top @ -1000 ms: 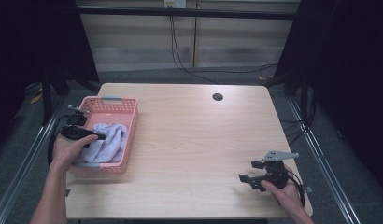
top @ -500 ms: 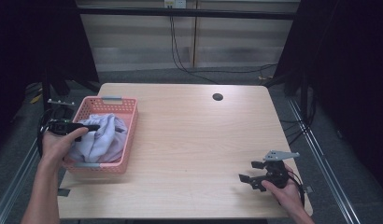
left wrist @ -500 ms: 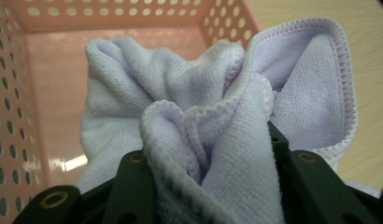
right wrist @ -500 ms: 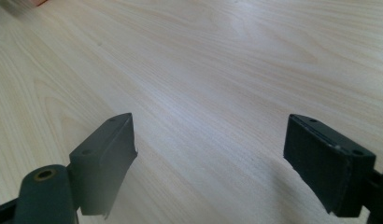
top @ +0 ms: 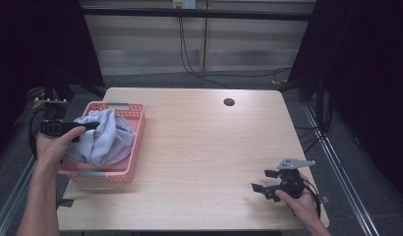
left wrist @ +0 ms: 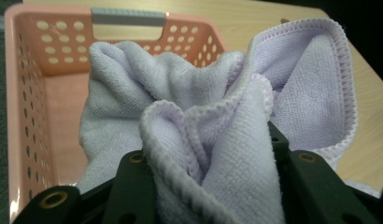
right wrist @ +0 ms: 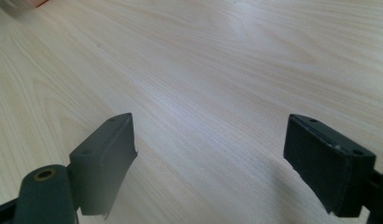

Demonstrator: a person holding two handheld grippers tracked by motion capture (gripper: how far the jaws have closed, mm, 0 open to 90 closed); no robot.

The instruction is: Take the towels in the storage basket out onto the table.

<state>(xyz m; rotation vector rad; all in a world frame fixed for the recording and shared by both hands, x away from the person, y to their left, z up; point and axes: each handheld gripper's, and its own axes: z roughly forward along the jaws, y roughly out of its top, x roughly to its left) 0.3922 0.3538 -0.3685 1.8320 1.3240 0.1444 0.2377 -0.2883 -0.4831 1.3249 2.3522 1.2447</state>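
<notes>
Two hands work at opposite corners of the wooden table [top: 199, 147] in the high view. The person's left hand [top: 54, 145] reaches in from the lower left, forearm angled up toward the pink basket [top: 133, 147], and carries the left gripper [top: 89, 126] level above the basket's near-left side, jaws pointing right into a lavender towel [top: 108, 140] that rises bunched out of the basket. The right hand [top: 300, 199] sits low at the table's near-right corner, holding the right gripper [top: 266, 182] just above the wood with its jaws spread and aimed left. A dark round hole [top: 229, 102] marks the far part of the tabletop.

From the left gripper view, the grip itself is plain: the left gripper [left wrist: 213, 158] is clamped on a thick fold of the towel [left wrist: 180, 116], its stitched hem curling over between the jaws, while the rest of the cloth hangs down into the basket [left wrist: 31, 84], whose grey handle [left wrist: 128, 17] shows at the far end.

From the right gripper view, the right gripper [right wrist: 210, 154] has its jaws wide apart, with nothing but bare wood grain [right wrist: 217, 70] between them.
</notes>
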